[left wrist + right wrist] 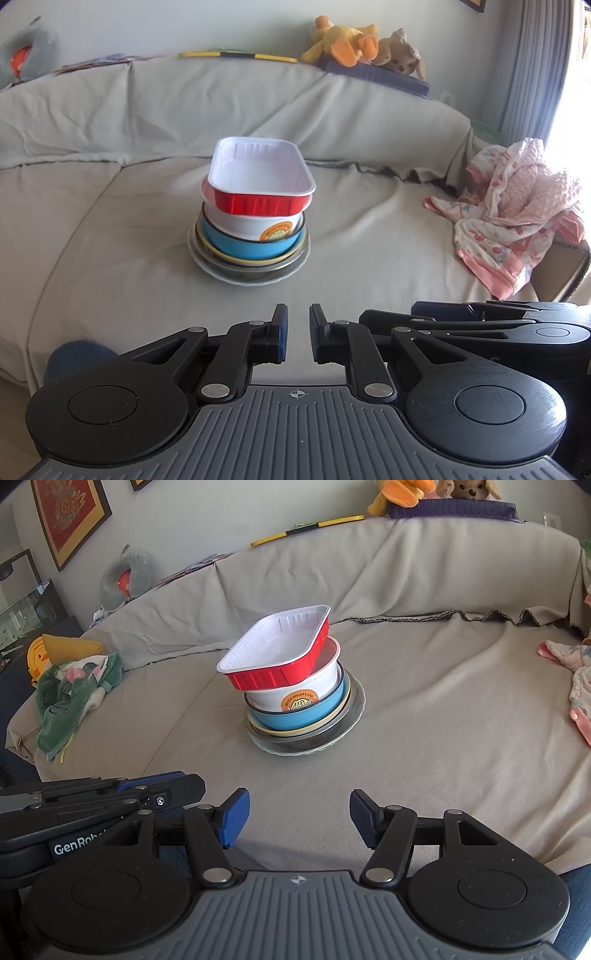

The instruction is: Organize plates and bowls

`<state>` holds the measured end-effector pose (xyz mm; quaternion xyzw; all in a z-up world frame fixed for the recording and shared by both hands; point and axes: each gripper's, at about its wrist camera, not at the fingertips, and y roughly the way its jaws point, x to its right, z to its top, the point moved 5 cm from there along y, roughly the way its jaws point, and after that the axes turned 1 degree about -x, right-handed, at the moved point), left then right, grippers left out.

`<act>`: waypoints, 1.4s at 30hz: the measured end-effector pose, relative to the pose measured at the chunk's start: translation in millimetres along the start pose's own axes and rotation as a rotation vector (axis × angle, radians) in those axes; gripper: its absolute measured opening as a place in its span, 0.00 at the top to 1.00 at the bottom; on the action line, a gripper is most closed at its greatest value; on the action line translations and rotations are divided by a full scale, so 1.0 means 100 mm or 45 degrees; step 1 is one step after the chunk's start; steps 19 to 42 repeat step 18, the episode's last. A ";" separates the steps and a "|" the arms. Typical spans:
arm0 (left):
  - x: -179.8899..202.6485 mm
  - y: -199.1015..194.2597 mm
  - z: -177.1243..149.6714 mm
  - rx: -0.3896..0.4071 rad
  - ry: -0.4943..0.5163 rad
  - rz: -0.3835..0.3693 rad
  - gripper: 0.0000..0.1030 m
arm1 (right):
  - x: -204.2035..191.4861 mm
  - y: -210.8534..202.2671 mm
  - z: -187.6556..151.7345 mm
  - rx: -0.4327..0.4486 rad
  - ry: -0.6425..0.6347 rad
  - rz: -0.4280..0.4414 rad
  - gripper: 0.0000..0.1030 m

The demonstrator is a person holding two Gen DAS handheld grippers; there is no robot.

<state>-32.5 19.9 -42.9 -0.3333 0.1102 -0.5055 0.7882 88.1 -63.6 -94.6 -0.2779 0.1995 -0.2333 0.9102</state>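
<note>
Left gripper point(296, 332): jaws narrow, small gap, nothing between, low near sofa edge. Right gripper point(298, 819): jaws about half wide, empty, beside left one.

Stack mid-seat on beige cloth-covered sofa point(110, 229), well ahead of both tools.

Judgement: stack looks complete; if touched, steady base before shifting top, soft cushion makes it tippy.

Bottom up:
- clear glass scalloped plate point(243, 278)
- dark glass bowl point(266, 271)
- blue enamel bowl, yellow rim point(240, 245)
- white round paper bowl, orange label point(258, 225)
- red ribbed foil tray, white inside point(258, 177), tilted, overhanging.

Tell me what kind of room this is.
Probably a home living room: a cloth-covered sofa, stuffed toys along its backrest, framed pictures on the wall.
</note>
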 end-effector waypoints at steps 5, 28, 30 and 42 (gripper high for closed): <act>0.01 0.00 -0.02 0.000 -0.001 0.001 0.85 | 0.00 0.00 0.00 -0.001 0.001 0.000 0.41; 0.00 0.03 0.00 0.007 0.000 0.004 0.85 | 0.00 0.00 -0.02 -0.002 -0.001 0.006 0.41; 0.00 0.03 0.00 0.007 0.000 0.004 0.85 | 0.00 0.00 -0.02 -0.002 -0.001 0.006 0.41; 0.00 0.03 0.00 0.007 0.000 0.004 0.85 | 0.00 0.00 -0.02 -0.002 -0.001 0.006 0.41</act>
